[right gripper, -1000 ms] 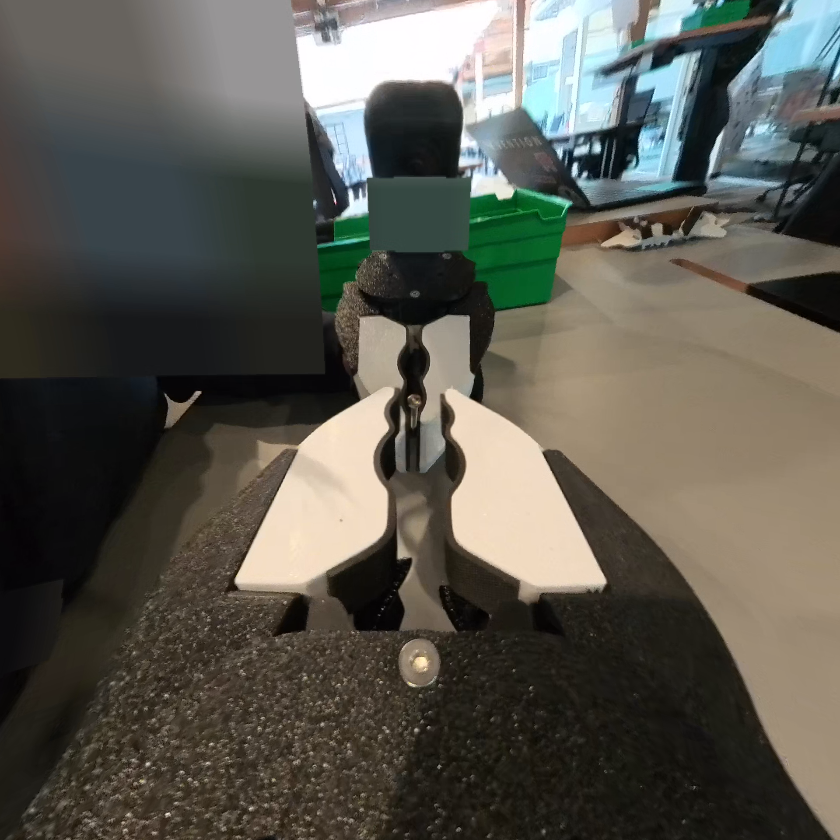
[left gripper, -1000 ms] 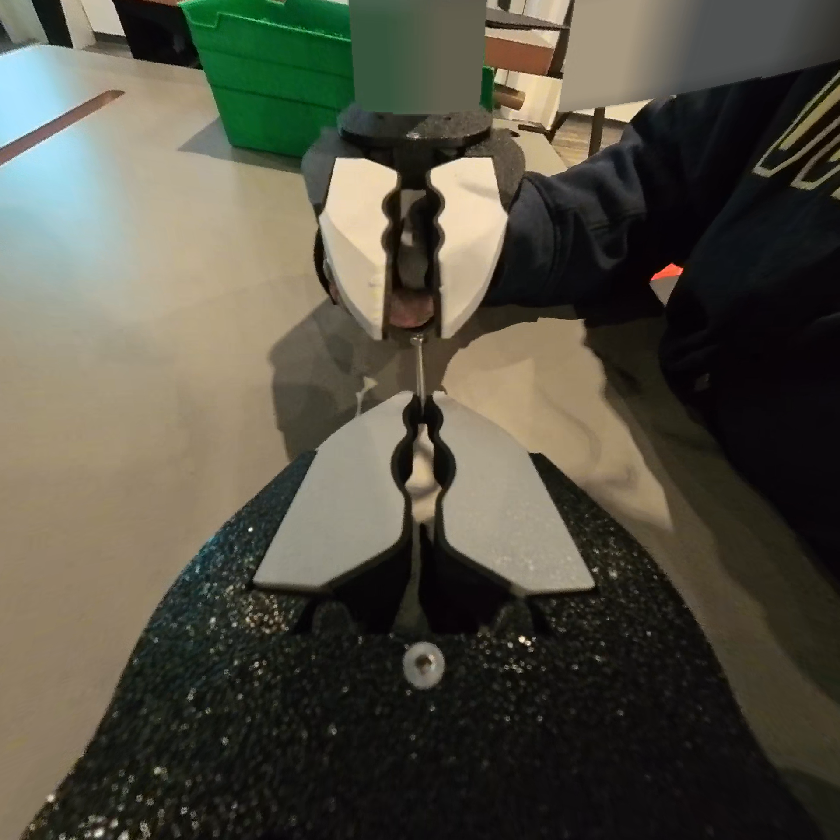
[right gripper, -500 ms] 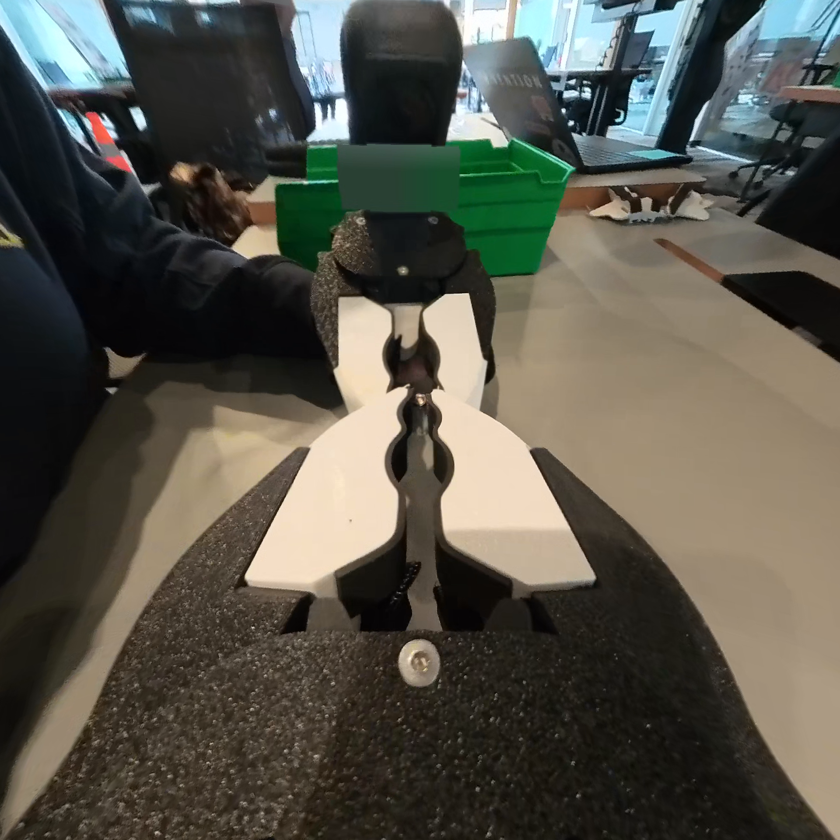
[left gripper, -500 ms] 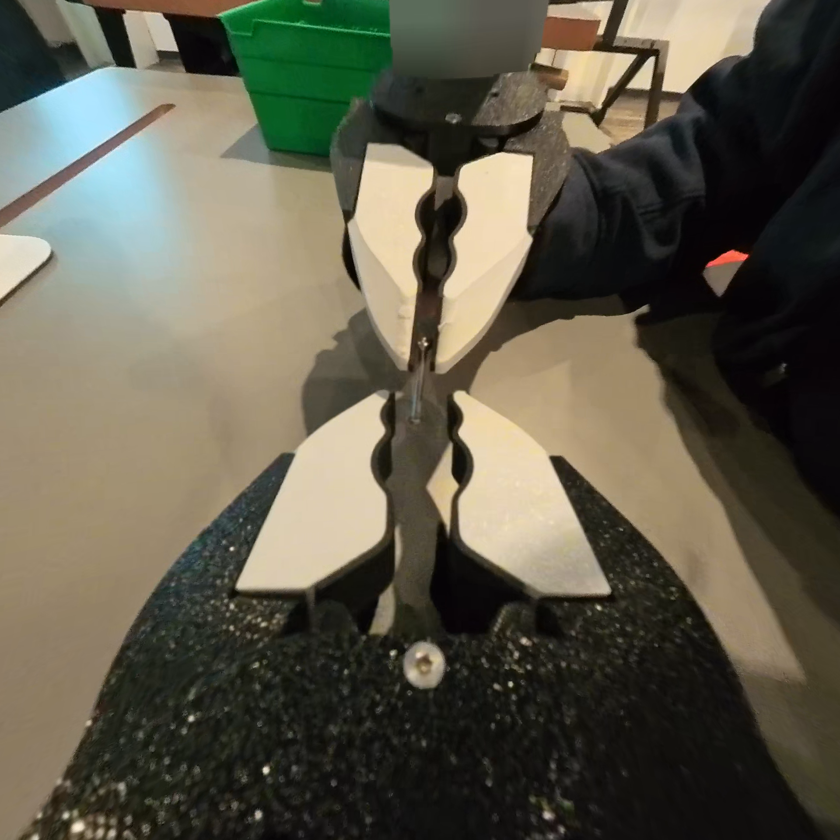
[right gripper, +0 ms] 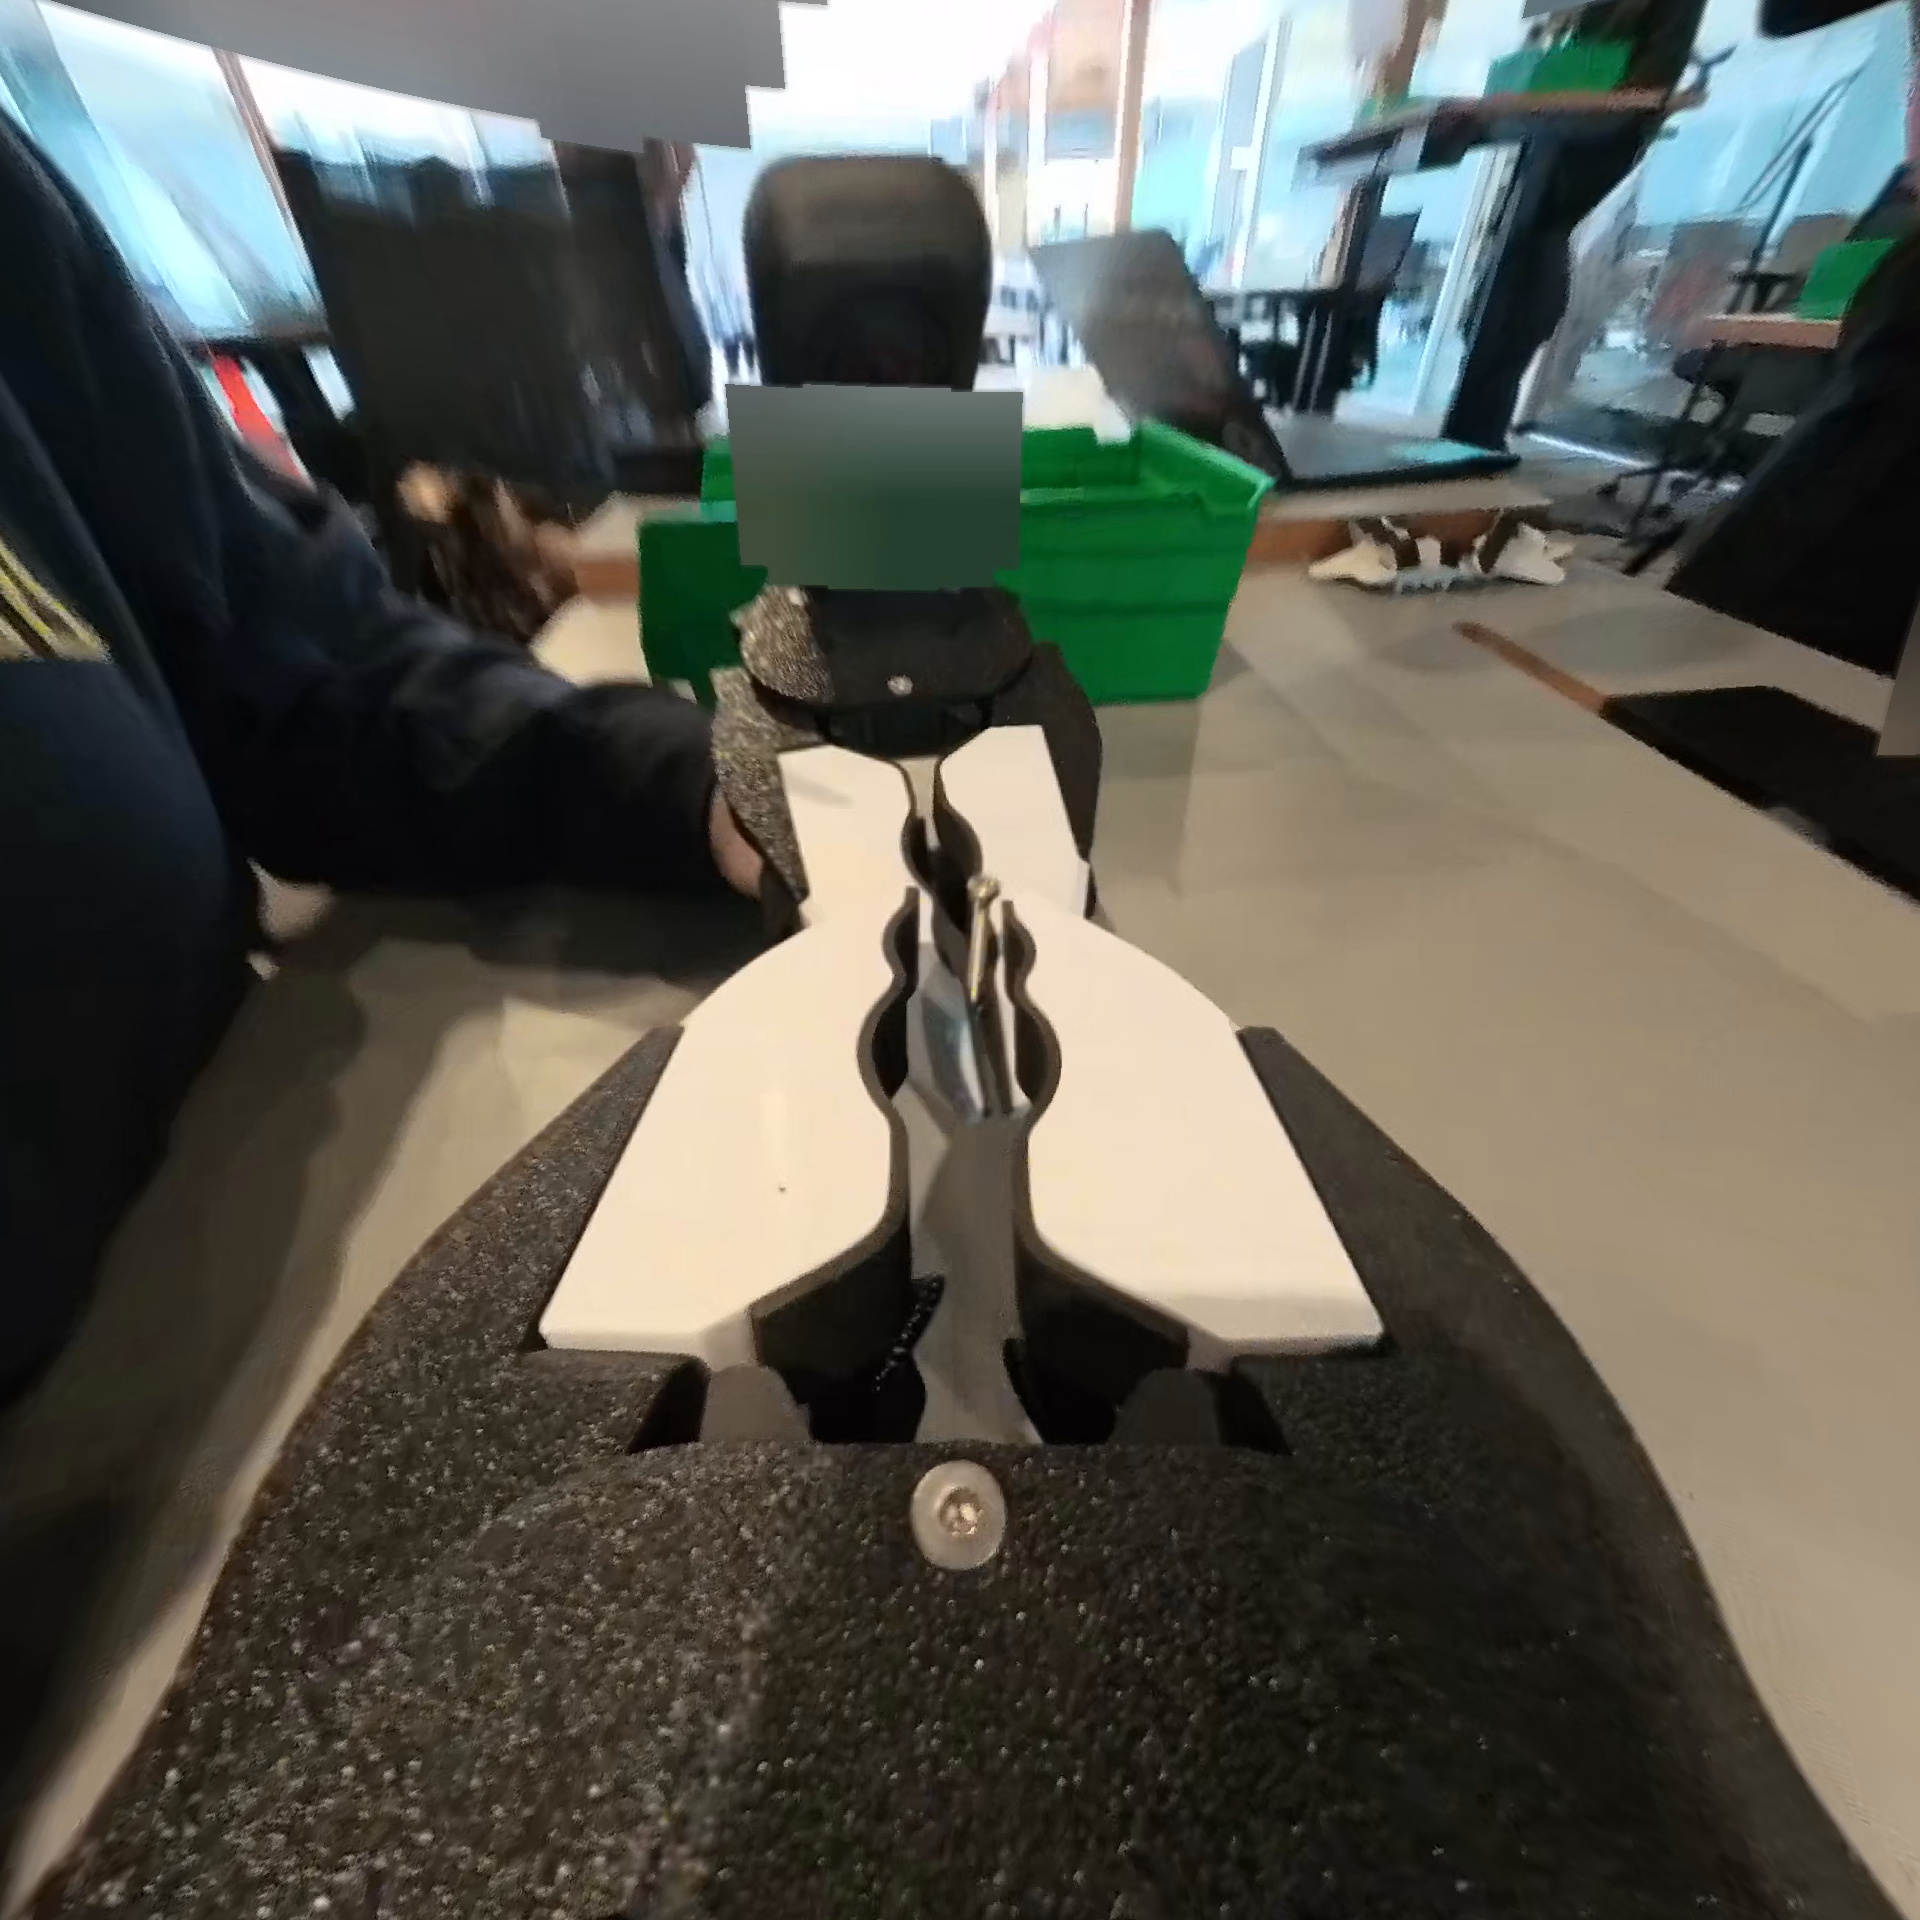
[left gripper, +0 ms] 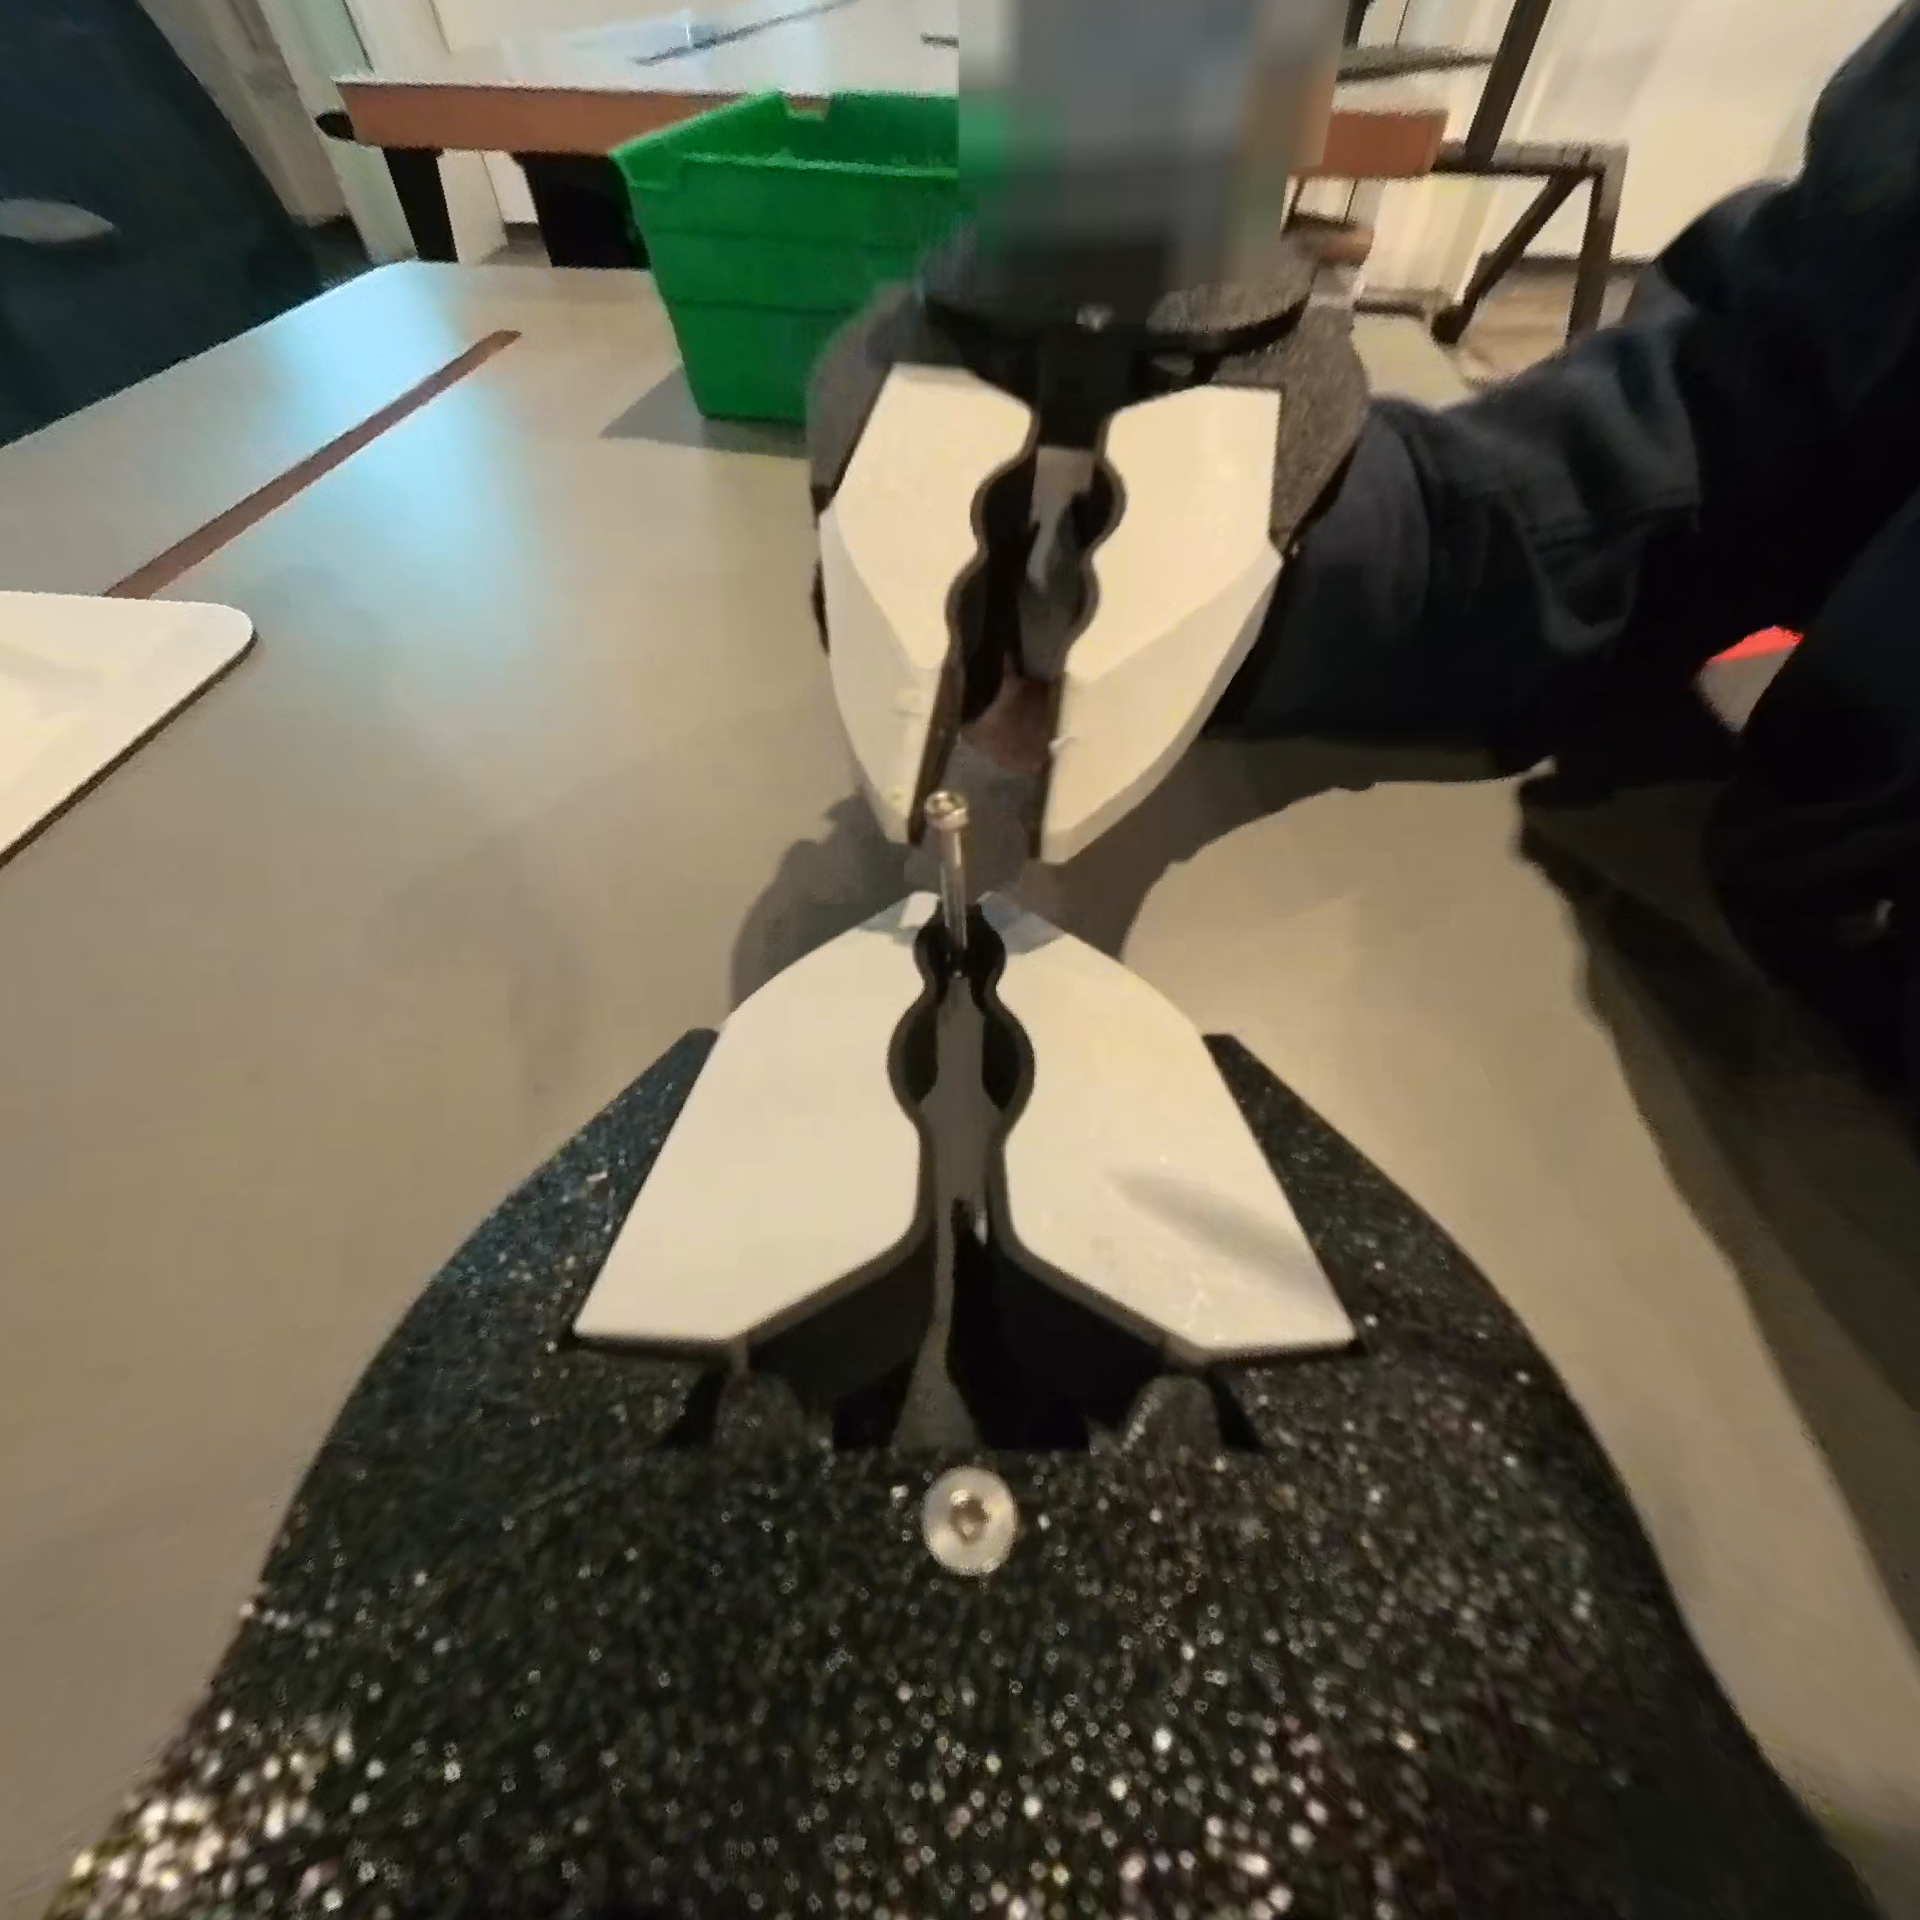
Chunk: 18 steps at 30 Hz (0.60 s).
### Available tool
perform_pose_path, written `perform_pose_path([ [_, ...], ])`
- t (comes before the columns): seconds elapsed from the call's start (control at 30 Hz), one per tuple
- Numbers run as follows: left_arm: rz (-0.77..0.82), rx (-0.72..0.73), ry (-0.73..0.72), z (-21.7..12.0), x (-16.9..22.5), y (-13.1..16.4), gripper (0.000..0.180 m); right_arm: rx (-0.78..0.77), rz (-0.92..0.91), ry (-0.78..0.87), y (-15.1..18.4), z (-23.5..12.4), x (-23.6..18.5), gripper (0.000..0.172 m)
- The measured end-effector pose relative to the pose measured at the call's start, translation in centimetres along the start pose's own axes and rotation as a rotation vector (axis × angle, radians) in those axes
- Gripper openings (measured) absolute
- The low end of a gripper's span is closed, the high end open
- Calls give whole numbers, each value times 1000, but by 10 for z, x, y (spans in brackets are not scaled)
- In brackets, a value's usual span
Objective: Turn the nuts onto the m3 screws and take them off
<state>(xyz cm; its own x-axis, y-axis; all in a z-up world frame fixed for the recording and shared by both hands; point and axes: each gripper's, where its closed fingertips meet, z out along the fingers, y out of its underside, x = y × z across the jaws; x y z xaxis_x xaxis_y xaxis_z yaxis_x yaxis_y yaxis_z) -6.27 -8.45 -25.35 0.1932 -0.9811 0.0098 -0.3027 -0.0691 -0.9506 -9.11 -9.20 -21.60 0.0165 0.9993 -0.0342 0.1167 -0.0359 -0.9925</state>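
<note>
In the left wrist view my left gripper is shut on the lower shaft of a thin silver screw, which stands up out of the fingertips with its head on top. My right gripper faces it from the far side, jaws apart, with the screw head just in front of its left fingertip and not pinched. In the right wrist view my right gripper is open and the screw stands in the gap near the right pad. The left gripper's fingers lie behind it. I cannot make out a nut.
Both grippers hover over a grey table. A green bin stands at the far side and also shows in the right wrist view. A white board lies at the left. A person's dark sleeve is at the right.
Half a second ago my right gripper was shut on the screw's head end while my left was open. Now the left has shut on the shaft again and the right has opened.
</note>
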Motion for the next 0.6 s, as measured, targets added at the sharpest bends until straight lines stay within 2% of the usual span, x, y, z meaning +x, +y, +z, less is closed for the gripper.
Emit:
perform_pose_path([
  [0.23, -31, 45, 46, -4, 2, -5, 2, 88, 93, -24, -7, 2, 2, 15],
  [0.6, -13, 17, 68, -2, 7, -2, 2, 35, 70, -19, -8, 2, 1, 9],
])
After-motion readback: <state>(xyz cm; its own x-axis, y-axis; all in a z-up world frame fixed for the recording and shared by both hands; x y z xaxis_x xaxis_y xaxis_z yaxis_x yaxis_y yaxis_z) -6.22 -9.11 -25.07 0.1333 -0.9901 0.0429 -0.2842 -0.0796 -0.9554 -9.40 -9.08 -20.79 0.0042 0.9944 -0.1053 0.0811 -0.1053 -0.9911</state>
